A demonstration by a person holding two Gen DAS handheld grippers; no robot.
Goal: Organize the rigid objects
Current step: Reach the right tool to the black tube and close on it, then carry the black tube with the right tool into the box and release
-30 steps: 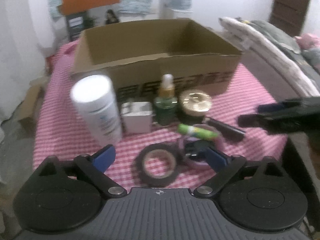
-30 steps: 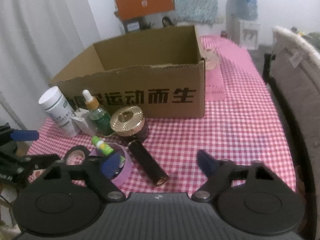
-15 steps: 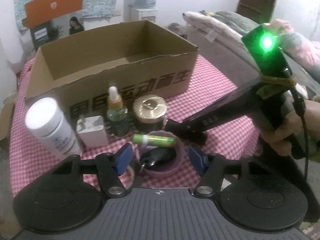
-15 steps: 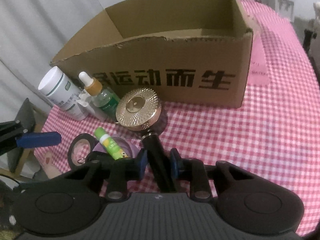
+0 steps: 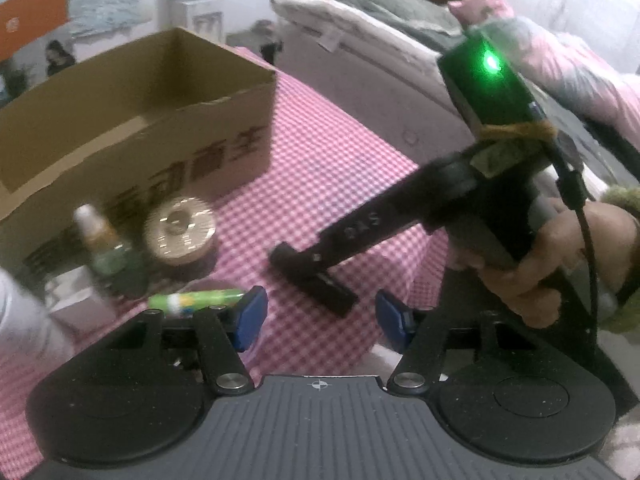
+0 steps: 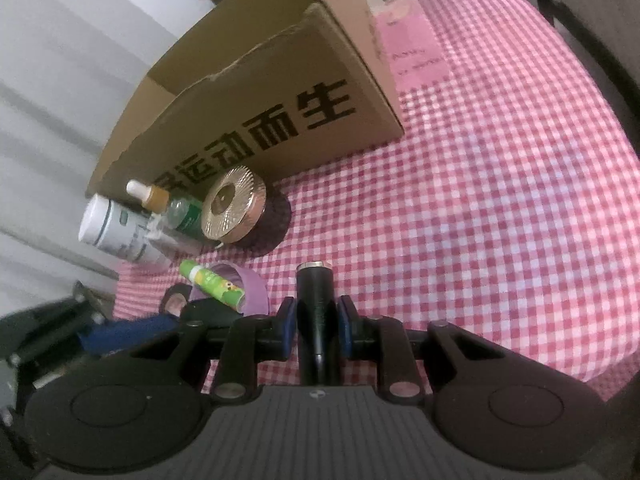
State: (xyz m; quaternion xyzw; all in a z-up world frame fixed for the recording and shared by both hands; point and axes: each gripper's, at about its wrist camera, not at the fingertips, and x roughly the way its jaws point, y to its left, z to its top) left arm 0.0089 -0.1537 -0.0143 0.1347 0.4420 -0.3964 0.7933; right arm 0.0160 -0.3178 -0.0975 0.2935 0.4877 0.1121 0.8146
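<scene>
Pink gingham cloth [image 6: 500, 208] under cardboard box [image 6: 280, 92].

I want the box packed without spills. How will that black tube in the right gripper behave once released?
The black tube looks rigid and cylindrical, so it will likely roll if laid sideways. Its smooth sides may slip in the right gripper. Standing on end, it seems narrow and tippy.

Right claw [image 6: 315, 326] clamped shut; left claw [image 5: 318, 316] spread wide.
</scene>
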